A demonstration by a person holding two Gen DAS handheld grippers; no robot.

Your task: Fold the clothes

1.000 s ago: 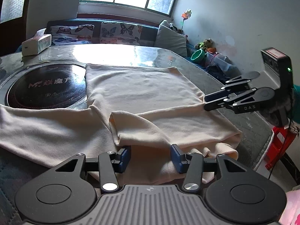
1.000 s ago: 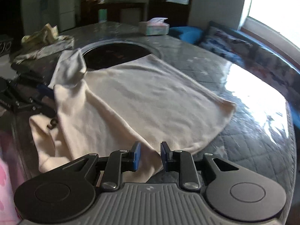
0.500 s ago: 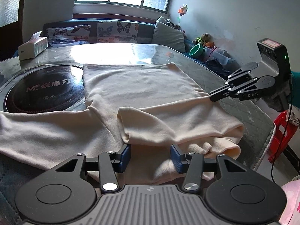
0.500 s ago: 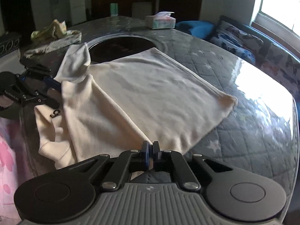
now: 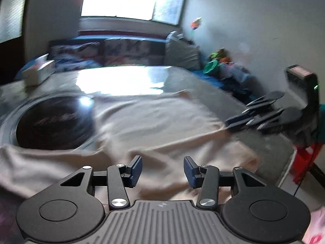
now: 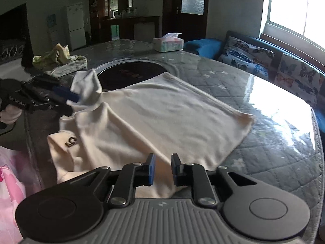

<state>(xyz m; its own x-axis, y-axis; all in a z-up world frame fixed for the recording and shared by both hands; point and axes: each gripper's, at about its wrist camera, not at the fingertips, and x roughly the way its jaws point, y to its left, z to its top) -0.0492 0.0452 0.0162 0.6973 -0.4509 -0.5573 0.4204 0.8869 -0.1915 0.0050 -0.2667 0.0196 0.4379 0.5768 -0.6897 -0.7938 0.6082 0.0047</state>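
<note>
- Right gripper [image 6: 162,167]: jaws opening, a narrow gap showing between the blue pads; cream cloth lying in that gap, pads not pressing on it.
- Left gripper [image 5: 162,171]: jaws standing apart, wider than the right pair; cloth beneath and between, nothing pinched (view badly smeared by blur).
- Cream garment [image 6: 162,118]: spread on the table, body panel flat toward 1 o'clock of the right gripper, one sleeve [image 6: 87,85] draped over the rim of the dark disc at 11 o'clock, a folded flap lying across the near part.
- Dark numeral "5" [image 6: 71,141]: on the garment's near left corner, at 10 o'clock of the right gripper.
- Round dark disc [image 6: 130,75]: set into the tabletop, partly covered by the garment.
- Quilted grey table cover [image 6: 274,162]: under a glossy sheet, bright glare at 2 o'clock.
- Tissue box [image 6: 168,43]: at 12 o'clock, far edge of the table.
- Crumpled yellow-green cloth [image 6: 54,58]: at 10 o'clock, far left, well apart from the garment.
- Butterfly-print cushions [image 6: 264,61]: on the blue sofa under the window, at 2 o'clock.
</note>
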